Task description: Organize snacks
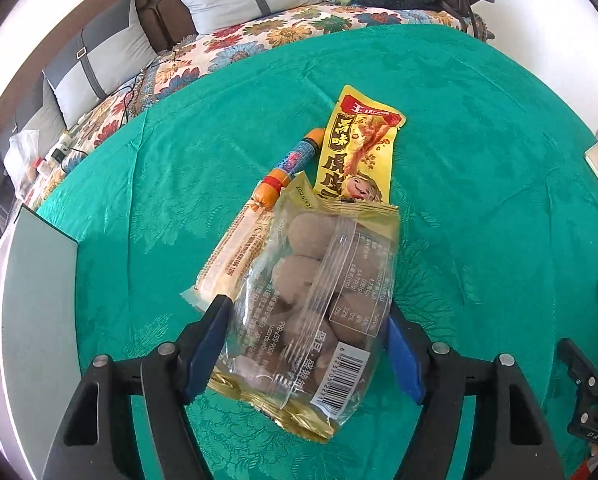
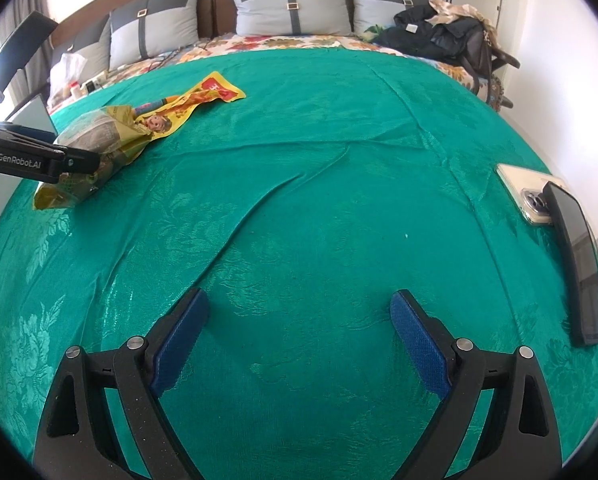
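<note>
My left gripper [image 1: 305, 312] has its blue pads on both sides of a clear bag of brown round snacks [image 1: 311, 304] with gold edges; the jaws stand wide and press its sides. Beyond it on the green cloth lie a yellow chicken-feet packet [image 1: 359, 148], an orange sausage [image 1: 291, 164] and a pale striped wrapped stick [image 1: 235, 252]. In the right wrist view the same bag [image 2: 95, 140] and yellow packet [image 2: 191, 100] lie far left, with the left gripper's side over the bag. My right gripper [image 2: 299, 308] is open and empty above bare cloth.
A green cloth [image 2: 319, 200] covers the bed. Two phones [image 2: 579, 256] lie at its right edge. A grey board [image 1: 39, 280] stands at the left. Pillows [image 2: 291, 8] and dark clothes [image 2: 439, 28] are at the headboard.
</note>
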Demonstrator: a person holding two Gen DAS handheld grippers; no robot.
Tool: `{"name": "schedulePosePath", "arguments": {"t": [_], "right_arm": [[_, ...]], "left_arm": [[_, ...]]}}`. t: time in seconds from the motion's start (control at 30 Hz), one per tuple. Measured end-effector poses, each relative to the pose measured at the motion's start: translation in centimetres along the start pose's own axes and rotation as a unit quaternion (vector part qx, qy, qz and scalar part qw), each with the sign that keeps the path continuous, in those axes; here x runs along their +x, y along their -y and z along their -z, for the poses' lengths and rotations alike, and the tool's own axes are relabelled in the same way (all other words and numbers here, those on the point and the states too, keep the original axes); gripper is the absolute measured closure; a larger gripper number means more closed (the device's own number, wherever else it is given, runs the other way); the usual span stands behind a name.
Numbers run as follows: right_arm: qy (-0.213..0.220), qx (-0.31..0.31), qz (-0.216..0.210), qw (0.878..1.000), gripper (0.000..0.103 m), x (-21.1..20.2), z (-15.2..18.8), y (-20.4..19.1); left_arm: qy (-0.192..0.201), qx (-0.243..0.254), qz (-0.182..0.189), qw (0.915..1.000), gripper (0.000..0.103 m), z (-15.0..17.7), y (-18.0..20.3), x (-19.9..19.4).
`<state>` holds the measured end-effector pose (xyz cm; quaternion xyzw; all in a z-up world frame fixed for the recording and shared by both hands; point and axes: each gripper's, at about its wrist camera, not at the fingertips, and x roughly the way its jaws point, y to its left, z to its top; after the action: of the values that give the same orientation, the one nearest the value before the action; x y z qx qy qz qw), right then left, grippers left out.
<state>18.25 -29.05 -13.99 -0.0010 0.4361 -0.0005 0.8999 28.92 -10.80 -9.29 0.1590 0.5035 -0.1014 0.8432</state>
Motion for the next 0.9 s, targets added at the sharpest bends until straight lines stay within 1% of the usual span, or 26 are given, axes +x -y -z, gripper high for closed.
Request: {"name": "schedulePosePath", "arguments": {"t": [0.07, 0.1, 0.17, 0.23, 0.3, 0.33, 0.37, 0.4, 0.43, 0.47, 0.5, 0.57, 0.63, 0.67, 0.7, 0.73, 0.77, 0.8, 0.83, 0.9], "right_arm": [[0.0, 0.0, 0.0, 1.0, 0.008, 0.0, 0.0, 0.0], [0.0, 0.0, 0.0, 1.0, 0.008, 0.0, 0.0, 0.0], [0.0, 0.0, 0.0, 1.0, 0.008, 0.0, 0.0, -0.1], [0.0, 0.0, 0.0, 1.0, 0.008, 0.0, 0.0, -0.1], [0.0, 0.0, 0.0, 1.0, 0.008, 0.0, 0.0, -0.1], [0.0, 0.0, 0.0, 1.0, 0.008, 0.0, 0.0, -0.1], [0.0, 0.0, 0.0, 1.0, 0.008, 0.0, 0.0, -0.1], [0.0, 0.0, 0.0, 1.0, 0.008, 0.0, 0.0, -0.1], [0.0, 0.0, 0.0, 1.0, 0.008, 0.0, 0.0, -0.1], [0.0, 0.0, 0.0, 1.0, 0.008, 0.0, 0.0, -0.1], [0.0, 0.0, 0.0, 1.0, 0.008, 0.0, 0.0, -0.1], [0.0, 0.0, 0.0, 1.0, 0.008, 0.0, 0.0, -0.1], [0.0, 0.0, 0.0, 1.0, 0.008, 0.0, 0.0, -0.1], [0.0, 0.0, 0.0, 1.0, 0.008, 0.0, 0.0, -0.1], [0.0, 0.0, 0.0, 1.0, 0.008, 0.0, -0.1, -0.1], [0.0, 0.0, 0.0, 1.0, 0.008, 0.0, -0.1, -0.1], [0.0, 0.0, 0.0, 1.0, 0.008, 0.0, 0.0, -0.1], [0.0, 0.0, 0.0, 1.0, 0.008, 0.0, 0.0, -0.1], [0.0, 0.0, 0.0, 1.0, 0.008, 0.0, 0.0, -0.1], [0.0, 0.0, 0.0, 1.0, 0.008, 0.0, 0.0, -0.1]], "left_arm": [[0.006, -0.006, 0.009, 0.9999, 0.035, 1.0, 0.0, -0.6], [0.008, -0.019, 0.013, 0.9997, 0.036, 1.6, -0.3, -1.1], [0.006, -0.071, 0.03, 0.997, 0.036, 3.5, -1.5, -2.3], [0.003, -0.145, 0.053, 0.988, 0.036, 6.2, -3.3, -3.6], [-0.001, -0.213, 0.065, 0.9749, 0.035, 9.3, -5.1, -4.8], [0.001, -0.239, 0.064, 0.9689, 0.035, 10.9, -5.9, -5.3], [0.007, -0.257, 0.059, 0.9646, 0.034, 12.3, -6.5, -5.8], [0.018, -0.267, 0.052, 0.9621, 0.029, 13.4, -7.0, -6.2], [0.027, -0.27, 0.047, 0.9613, 0.024, 14.4, -7.1, -6.4], [0.027, -0.266, 0.043, 0.9627, 0.017, 15.0, -7.1, -6.3], [0.026, -0.255, 0.04, 0.9658, 0.015, 15.3, -7.0, -6.0], [0.029, -0.219, 0.029, 0.9749, 0.012, 15.5, -6.2, -5.2], [0.019, -0.179, -0.004, 0.9837, 0.012, 15.6, -5.1, -4.0], [0.011, -0.163, -0.019, 0.9864, 0.01, 15.5, -4.7, -3.2], [0.028, -0.161, -0.026, 0.9863, 0.005, 15.7, -4.5, -3.1], [0.033, -0.163, -0.037, 0.9853, 0.002, 15.9, -4.7, -2.9], [0.039, -0.175, -0.031, 0.9833, 0.0, 16.1, -5.0, -2.7], [0.037, -0.193, -0.017, 0.9804, 0.0, 16.3, -5.5, -2.4], [0.041, -0.203, -0.019, 0.9781, 0.0, 16.5, -5.8, -2.4], [0.047, -0.2, -0.024, 0.9783, 0.0, 16.7, -5.7, -2.3]]}}
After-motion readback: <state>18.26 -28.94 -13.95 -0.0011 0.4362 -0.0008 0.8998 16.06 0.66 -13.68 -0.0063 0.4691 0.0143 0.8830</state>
